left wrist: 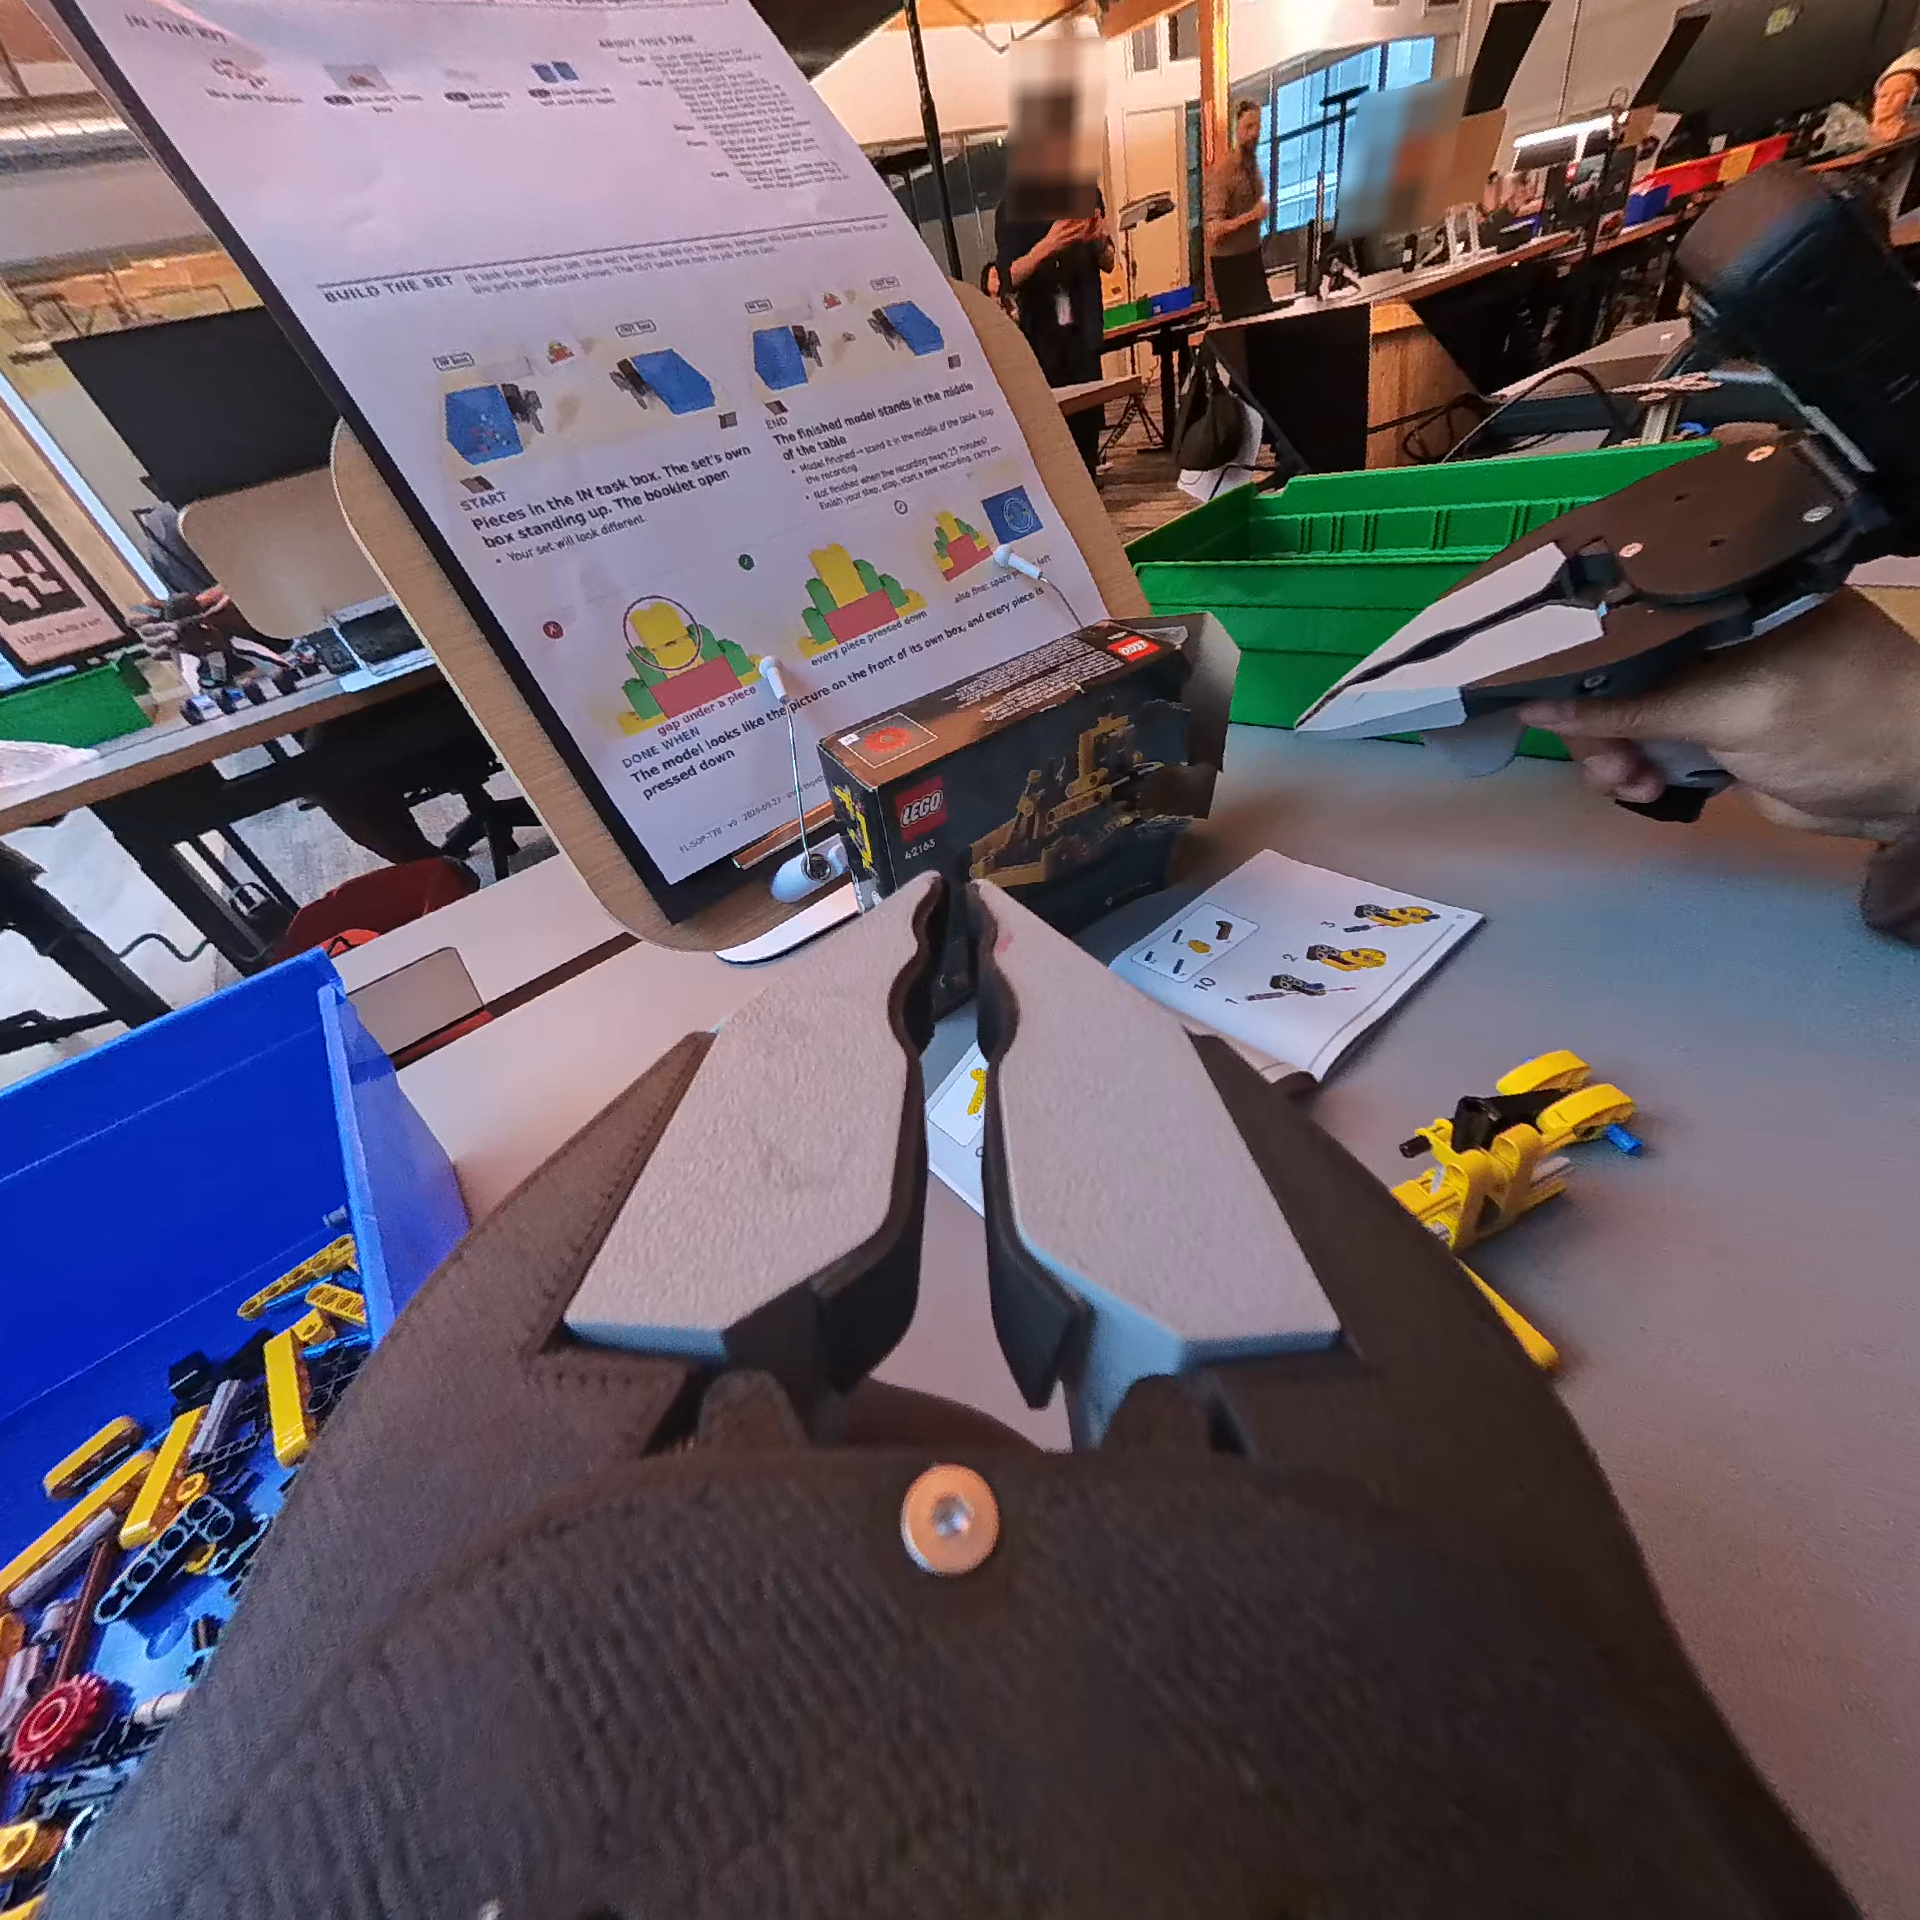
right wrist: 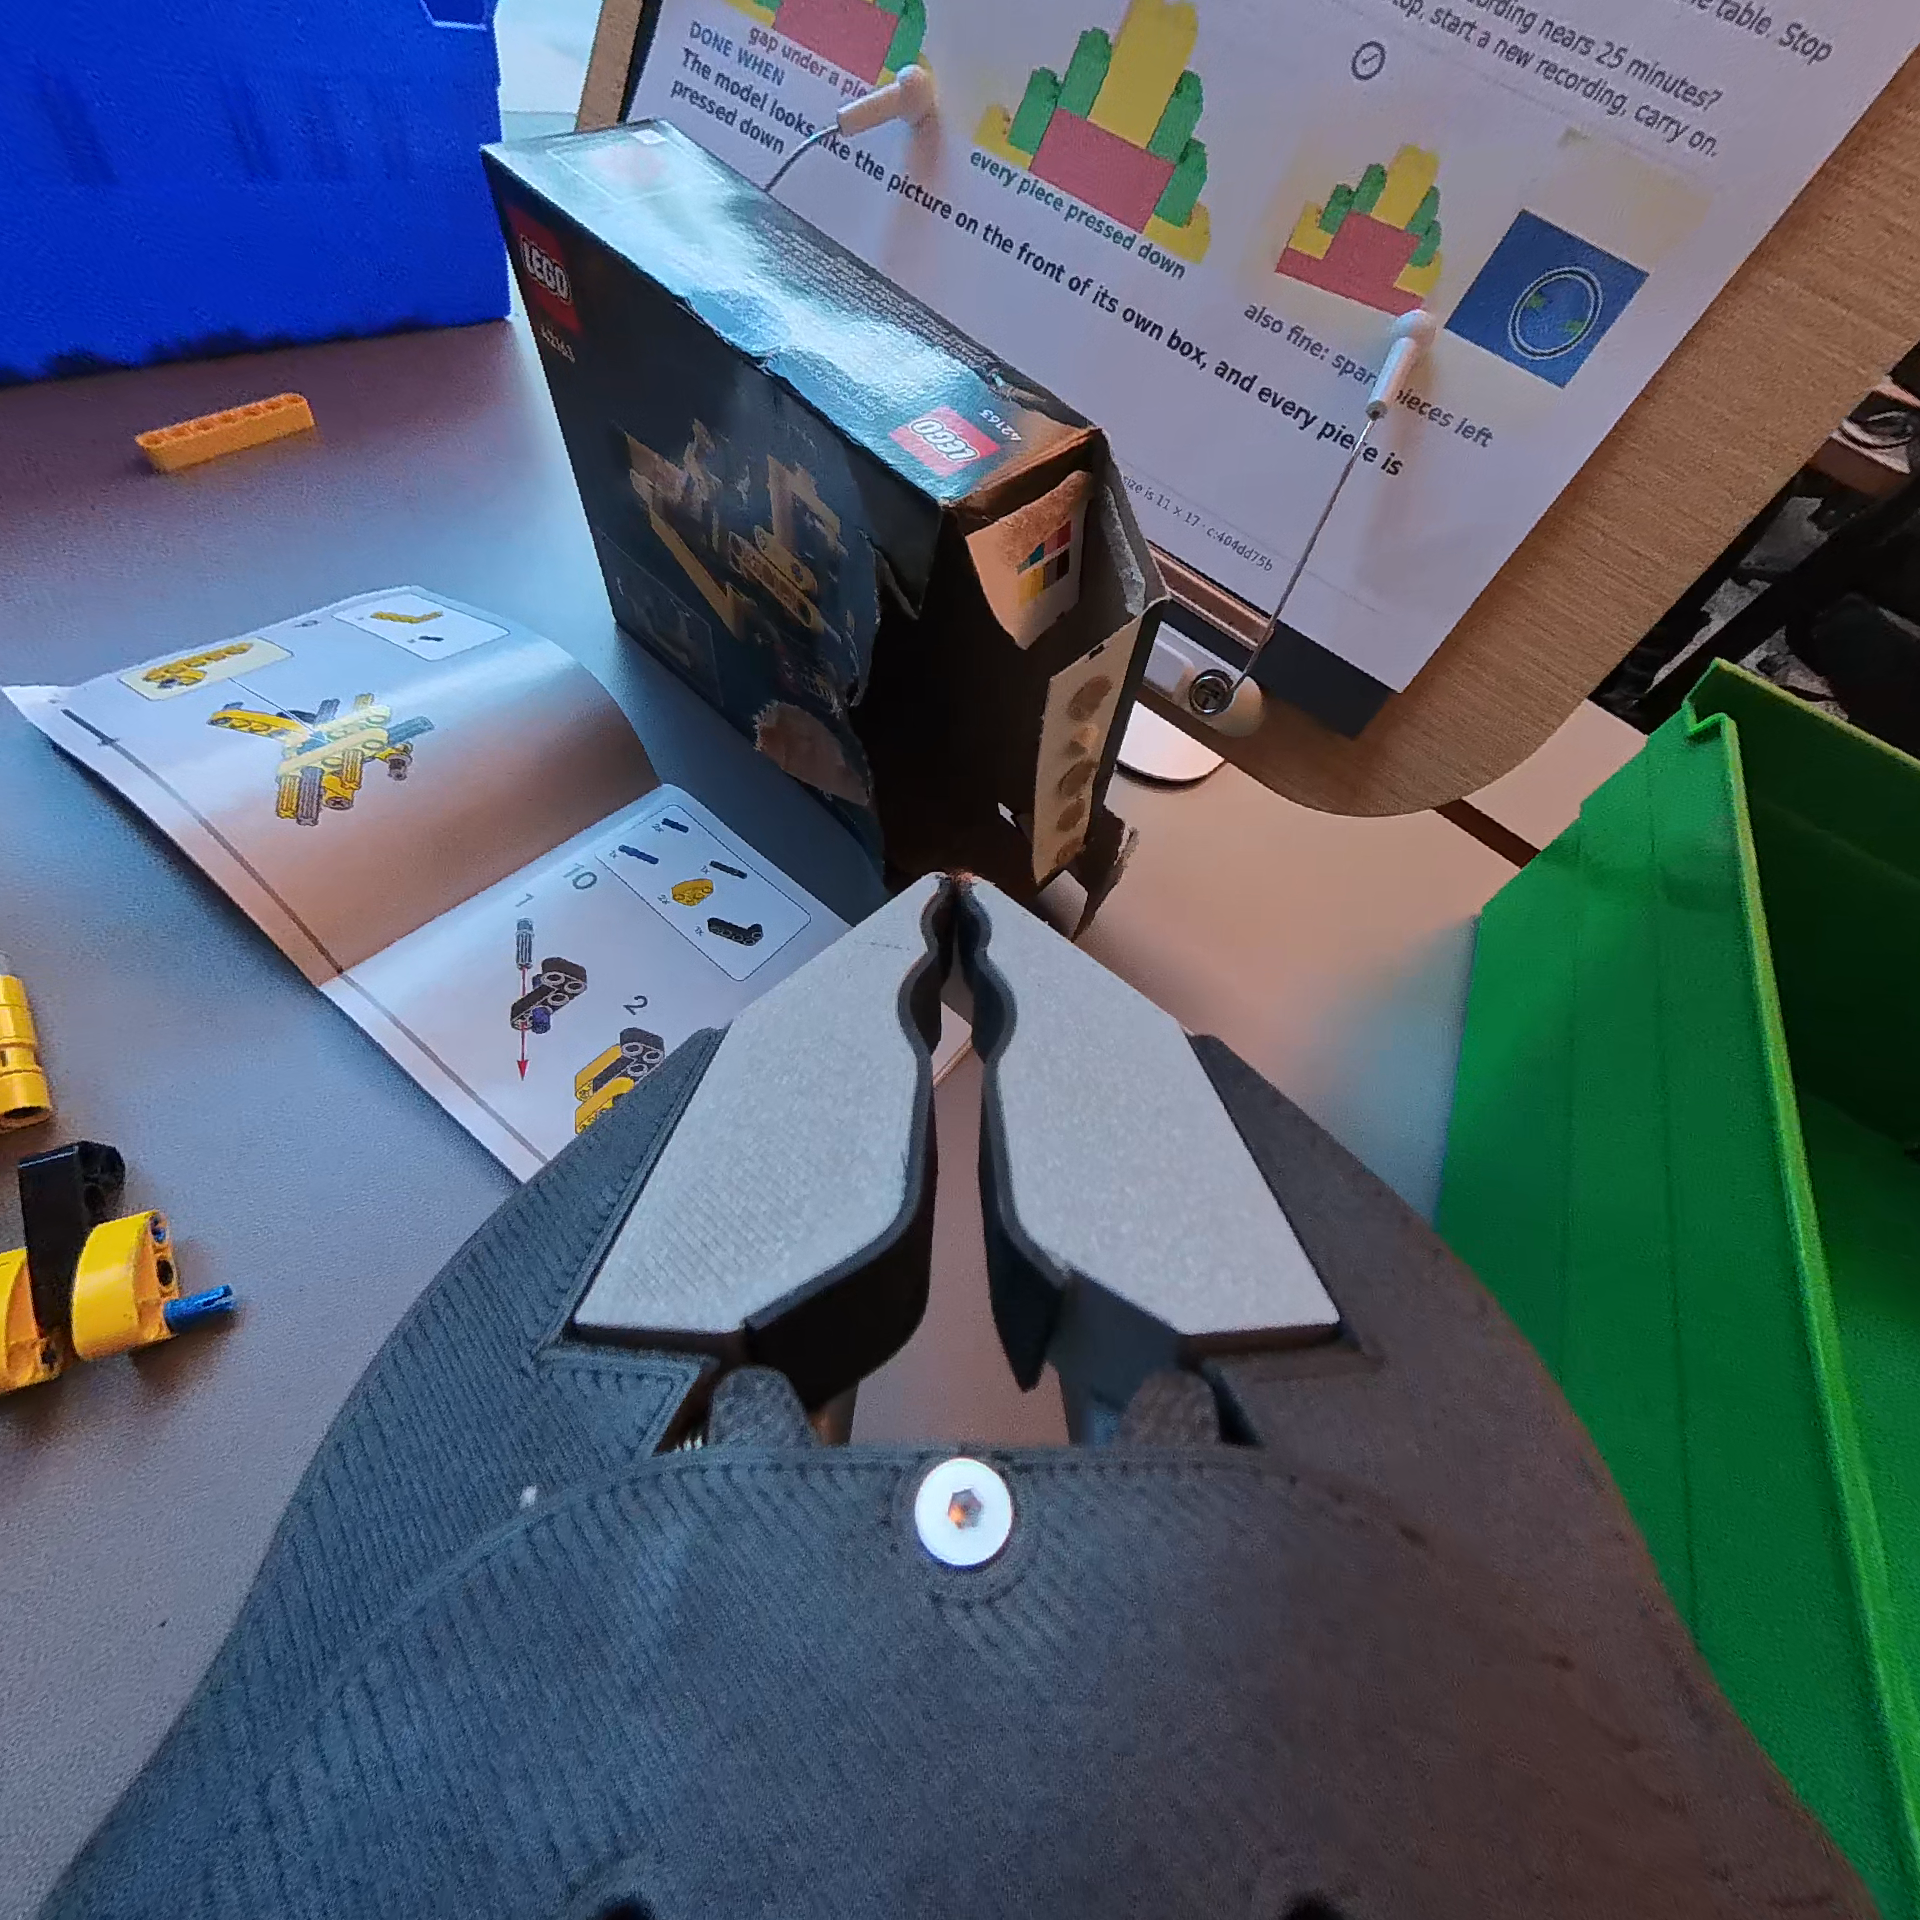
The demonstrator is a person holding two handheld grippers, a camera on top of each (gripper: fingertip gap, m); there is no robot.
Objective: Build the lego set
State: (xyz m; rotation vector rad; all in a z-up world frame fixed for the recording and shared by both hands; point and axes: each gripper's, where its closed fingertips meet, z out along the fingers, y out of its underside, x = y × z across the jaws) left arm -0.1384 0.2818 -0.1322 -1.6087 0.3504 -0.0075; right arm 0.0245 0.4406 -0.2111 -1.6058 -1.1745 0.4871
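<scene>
A partly built yellow and black model (left wrist: 1507, 1153) lies on the grey table, right of my left gripper (left wrist: 958, 889), which hangs above the table with its jaws shut and nothing visible between them. The model also shows at the left edge of the right wrist view (right wrist: 94, 1288). My right gripper (right wrist: 951, 888) is shut and empty, its tips just before the torn corner of the set's black box (right wrist: 810, 520). The open booklet (right wrist: 416, 831) lies left of it. In the left wrist view the right gripper (left wrist: 1340, 707) hovers in front of the green bin.
A blue bin (left wrist: 187, 1195) at the left holds several loose pieces (left wrist: 156, 1507). An empty green bin (right wrist: 1714, 1143) stands at the right. A yellow beam (right wrist: 223, 431) lies near the blue bin. An instruction sheet on a wooden stand (left wrist: 623, 416) rises behind the box (left wrist: 1018, 800). People stand far behind. Left tips to right tips: about 25 centimetres.
</scene>
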